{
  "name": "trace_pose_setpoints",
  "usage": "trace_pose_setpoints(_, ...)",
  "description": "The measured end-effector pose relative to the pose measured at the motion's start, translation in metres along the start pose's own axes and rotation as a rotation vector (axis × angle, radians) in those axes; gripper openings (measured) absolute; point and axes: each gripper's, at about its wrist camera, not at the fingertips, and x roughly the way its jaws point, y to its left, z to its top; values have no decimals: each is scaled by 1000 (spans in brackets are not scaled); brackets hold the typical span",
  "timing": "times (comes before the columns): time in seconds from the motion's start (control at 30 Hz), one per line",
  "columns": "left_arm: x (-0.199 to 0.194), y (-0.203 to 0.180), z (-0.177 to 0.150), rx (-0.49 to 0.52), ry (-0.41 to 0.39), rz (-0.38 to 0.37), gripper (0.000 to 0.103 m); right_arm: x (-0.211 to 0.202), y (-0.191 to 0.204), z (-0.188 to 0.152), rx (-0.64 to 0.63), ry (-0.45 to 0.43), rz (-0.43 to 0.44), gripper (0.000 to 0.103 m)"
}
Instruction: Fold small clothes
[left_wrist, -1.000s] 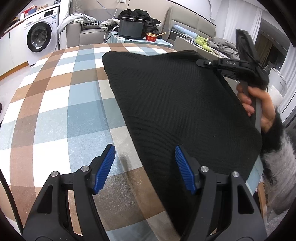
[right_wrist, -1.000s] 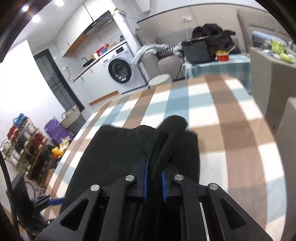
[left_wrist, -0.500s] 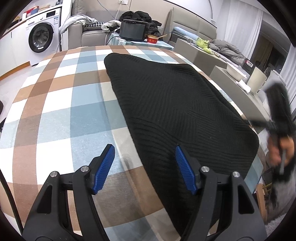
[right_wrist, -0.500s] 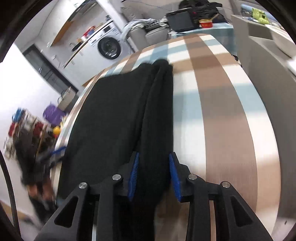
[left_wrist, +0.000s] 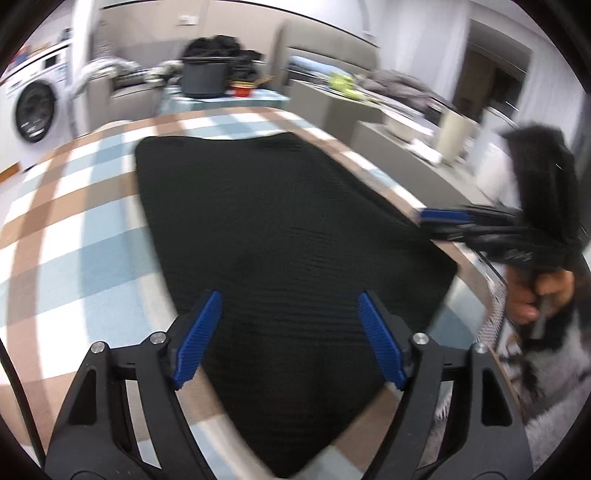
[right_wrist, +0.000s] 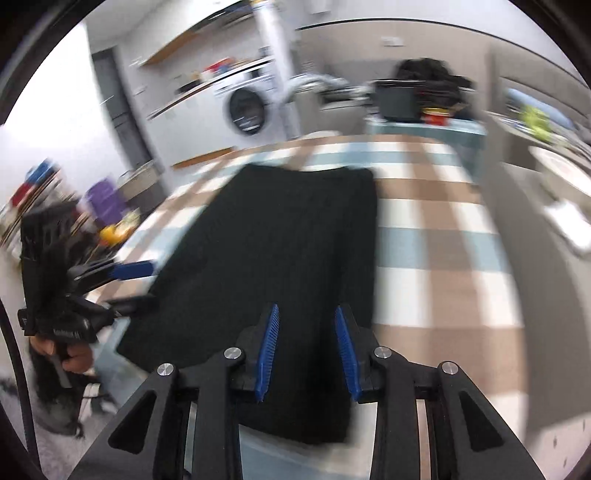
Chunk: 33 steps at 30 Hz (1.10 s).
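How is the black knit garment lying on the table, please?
Flat: the black knit garment lies spread on the checked tablecloth, no tool gripping it.

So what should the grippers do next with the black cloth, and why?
Probably bring both down onto the near edge. The black cloth lies flat on the checked table; the left gripper, opening, and right gripper hold nothing.

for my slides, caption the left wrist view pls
Left gripper opening above a flat black knit garment on a checked tablecloth.
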Motion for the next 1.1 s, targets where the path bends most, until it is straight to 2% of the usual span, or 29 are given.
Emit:
trace_pose_setpoints(0.13,15,-17,-13,105,59,-2,75,43,35,-3,-121,79,41,33)
trace_pose_setpoints(0.2,24,-14,-21,105,102,11,75,57,42,-10,-182,98,-7,33)
trace_pose_setpoints(0.27,22,-11,-28,108,100,7,75,53,43,-17,-242,73,-61,33)
trace_pose_setpoints(0.4,13,-11,-37,129,100,16,75,32,19,-23,-193,57,-149,33)
trace_pose_setpoints(0.43,11,-10,-37,128,100,15,75,28,13,-25,-176,63,-159,36)
trace_pose_setpoints(0.53,8,-8,-29,107,73,6,75,17,9,-26,-141,53,-165,40)
trace_pose_setpoints(0.6,12,-3,-17,101,42,27,76,15,13,-21,-145,26,-143,40)
trace_pose_setpoints(0.73,40,6,5,86,53,84,77,44,24,2,-162,17,-152,40)
trace_pose_setpoints(0.87,46,19,6,56,80,36,77,79,25,13,-268,36,-261,40)
trace_pose_setpoints(0.93,41,23,4,52,84,22,77,74,14,14,-234,46,-247,41)
trace_pose_setpoints(1.03,31,30,2,29,86,8,77,59,-16,11,-110,54,-235,43)
trace_pose_setpoints(1.1,27,30,9,37,71,27,77,48,-20,13,-82,35,-201,43)
